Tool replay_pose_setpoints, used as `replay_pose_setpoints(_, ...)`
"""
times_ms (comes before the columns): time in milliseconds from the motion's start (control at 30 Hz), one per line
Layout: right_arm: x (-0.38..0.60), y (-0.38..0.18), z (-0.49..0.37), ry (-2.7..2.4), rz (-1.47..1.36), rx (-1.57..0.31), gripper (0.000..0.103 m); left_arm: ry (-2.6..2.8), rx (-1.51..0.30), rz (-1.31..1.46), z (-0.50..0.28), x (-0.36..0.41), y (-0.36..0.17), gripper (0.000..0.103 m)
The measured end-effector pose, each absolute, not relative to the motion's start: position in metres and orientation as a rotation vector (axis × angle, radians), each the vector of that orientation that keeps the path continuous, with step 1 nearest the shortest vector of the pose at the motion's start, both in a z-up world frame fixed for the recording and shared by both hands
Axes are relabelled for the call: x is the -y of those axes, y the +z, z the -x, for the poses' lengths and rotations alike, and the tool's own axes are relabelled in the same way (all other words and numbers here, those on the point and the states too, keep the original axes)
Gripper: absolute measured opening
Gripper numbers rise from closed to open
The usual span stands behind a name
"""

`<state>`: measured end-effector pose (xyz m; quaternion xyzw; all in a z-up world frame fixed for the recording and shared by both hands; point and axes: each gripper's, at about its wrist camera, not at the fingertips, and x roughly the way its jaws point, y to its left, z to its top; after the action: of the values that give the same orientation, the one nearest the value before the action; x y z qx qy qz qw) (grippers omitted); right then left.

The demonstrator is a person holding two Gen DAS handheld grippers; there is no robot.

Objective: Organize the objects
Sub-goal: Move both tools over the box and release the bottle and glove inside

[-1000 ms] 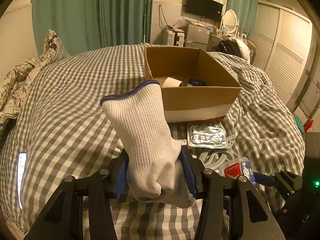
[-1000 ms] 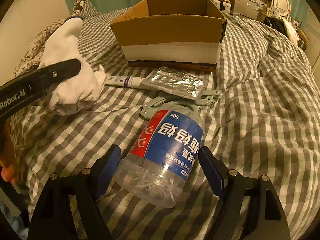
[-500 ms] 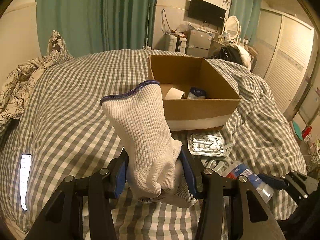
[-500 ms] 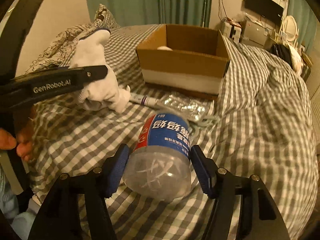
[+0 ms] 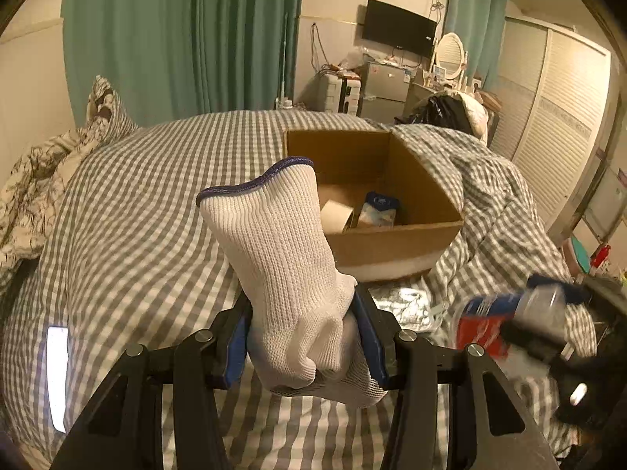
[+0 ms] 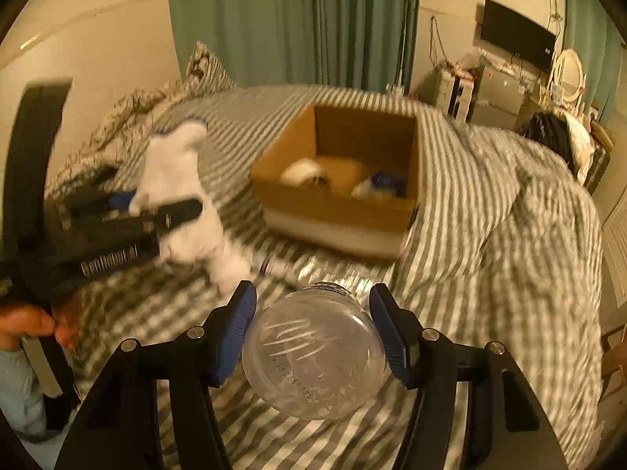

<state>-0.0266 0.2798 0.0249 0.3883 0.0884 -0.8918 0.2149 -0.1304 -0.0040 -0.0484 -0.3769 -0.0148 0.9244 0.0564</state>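
My left gripper point(image 5: 303, 337) is shut on a white knit glove point(image 5: 282, 258) with a blue cuff, held upright above the checked bed. It also shows in the right wrist view point(image 6: 184, 196), left of the box. My right gripper point(image 6: 313, 325) is shut on a clear plastic bottle point(image 6: 315, 356) with a red and blue label, its base toward the camera; it shows blurred in the left wrist view point(image 5: 509, 313). An open cardboard box point(image 5: 392, 231) stands ahead on the bed, holding a tape roll point(image 5: 337, 215) and a blue-white packet point(image 5: 378, 211).
A foil blister pack point(image 5: 403, 301) and a tube point(image 6: 274, 264) lie on the bed in front of the box. A patterned pillow point(image 5: 102, 109) lies at the far left. A wardrobe point(image 5: 556, 125) and cluttered furniture stand behind the bed.
Both grippers have risen with their loads. The right gripper lifted the bottle off the bed and tipped it base-first toward the camera; the box interior now shows more.
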Motion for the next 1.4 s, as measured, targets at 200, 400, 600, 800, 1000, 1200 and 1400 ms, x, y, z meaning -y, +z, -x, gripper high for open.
replay_pose_setpoints(200, -0.280, 0.080, 0.071, -2.554, -0.947, -0.245, 0.059, 2.801, 0.021, 1.078, 0.166, -0.009, -0.017, 0.050)
replay_pose_setpoints(400, -0.263, 0.101, 0.142, -2.574, -0.949, -0.227, 0.058, 2.831, -0.017, 1.091, 0.228, -0.020, -0.007, 0.050)
replay_pose_setpoints(600, -0.257, 0.082, 0.215, -2.535, -1.065, -0.089, 0.056, 2.778, 0.020, 1.178, 0.283, -0.027, -0.032, 0.050)
replay_pose_setpoints(800, -0.269, 0.052, 0.247, -2.516, -1.143, 0.067, 0.055, 2.721, 0.032, 1.205, 0.293, -0.035, -0.060, 0.060)
replay_pose_setpoints(1000, -0.285, 0.059, 0.229, -2.566, -1.098, 0.024, 0.071, 2.701, 0.022, 1.185, 0.285, -0.037, -0.046, 0.089)
replay_pose_setpoints(1200, -0.298, 0.091, 0.186, -2.646, -0.995, -0.107, 0.082, 2.746, -0.033, 1.147, 0.262, -0.027, -0.024, 0.096)
replay_pose_setpoints(1400, -0.304, 0.107, 0.126, -2.694, -0.875, -0.260, 0.091, 2.787, -0.093, 1.113, 0.220, -0.017, -0.019, 0.098)
